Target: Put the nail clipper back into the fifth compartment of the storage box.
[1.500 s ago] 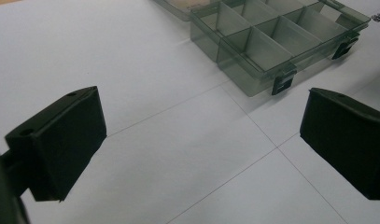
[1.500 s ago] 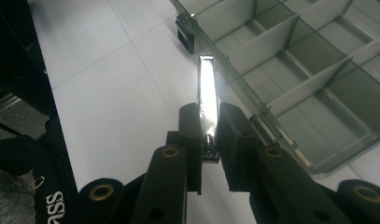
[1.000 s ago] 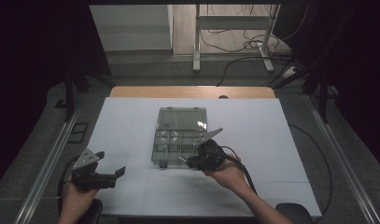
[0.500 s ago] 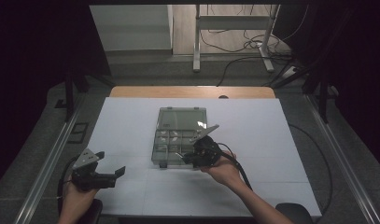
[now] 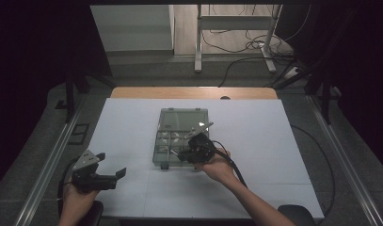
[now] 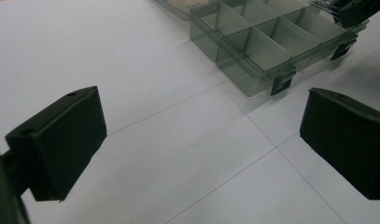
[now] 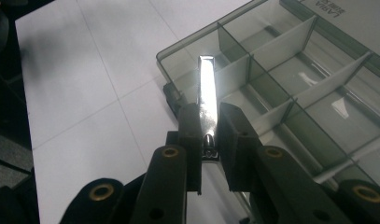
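The right gripper (image 7: 208,140), jaws clamped on a slim metal clip (image 7: 207,100), holds it over the near corner of a clear divided box (image 7: 290,79) on the white table (image 5: 132,127). The clip's shiny tip juts ahead of the jaws, above the corner compartments and apparently just clear of a divider wall. Well off to the side, near the table's front edge, the left gripper (image 6: 201,140) hangs with jaws wide apart and nothing between them, the box ahead of it. The likely risk: the clip is pinched only at its rear end, so a bump against a divider could twist it in the pads, or it could land straddling a wall. A hard push down could also shove the light box across the table.
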The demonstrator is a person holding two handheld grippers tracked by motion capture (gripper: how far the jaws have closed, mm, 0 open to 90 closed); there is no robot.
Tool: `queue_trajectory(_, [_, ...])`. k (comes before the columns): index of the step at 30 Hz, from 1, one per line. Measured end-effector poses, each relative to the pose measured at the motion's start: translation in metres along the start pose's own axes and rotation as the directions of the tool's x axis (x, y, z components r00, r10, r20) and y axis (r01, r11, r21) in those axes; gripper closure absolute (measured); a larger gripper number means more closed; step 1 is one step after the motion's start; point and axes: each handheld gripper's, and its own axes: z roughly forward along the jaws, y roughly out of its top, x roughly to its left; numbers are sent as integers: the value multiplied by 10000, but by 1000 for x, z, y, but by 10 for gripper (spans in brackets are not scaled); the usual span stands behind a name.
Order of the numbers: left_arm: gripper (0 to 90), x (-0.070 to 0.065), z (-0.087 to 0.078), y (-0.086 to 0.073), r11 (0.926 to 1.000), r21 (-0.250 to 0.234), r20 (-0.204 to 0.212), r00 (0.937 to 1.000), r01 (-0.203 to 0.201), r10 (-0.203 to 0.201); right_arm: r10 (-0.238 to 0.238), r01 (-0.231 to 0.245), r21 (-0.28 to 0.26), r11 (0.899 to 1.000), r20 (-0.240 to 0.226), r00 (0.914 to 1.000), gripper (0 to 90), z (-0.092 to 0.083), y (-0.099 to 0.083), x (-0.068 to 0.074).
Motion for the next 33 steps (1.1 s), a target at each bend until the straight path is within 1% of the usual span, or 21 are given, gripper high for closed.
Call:
queue_trajectory(7, [10,0,0,0,10000,-6,14,10000,2,-2,-5,6,-83,10000,33,10000,789,6,5,-2])
queue_trajectory(12, [10,0,0,0,10000,-10,26,10000,3,-3,40,-40,-100,9999,-22,10000,789,12,10,-2])
queue_trajectory(17, [10,0,0,0,10000,-23,58,10000,20,-20,-44,43,-206,9998,-68,10000,789,19,15,-1])
queue_trajectory(22, [10,0,0,0,10000,-21,71,10000,20,-20,-23,21,-231,9997,-90,10000,789,25,18,-1])
queue_trajectory(33, [10,1,0,0,10000,-32,84,10000,27,-26,-77,73,-283,9996,-156,9998,788,40,29,3])
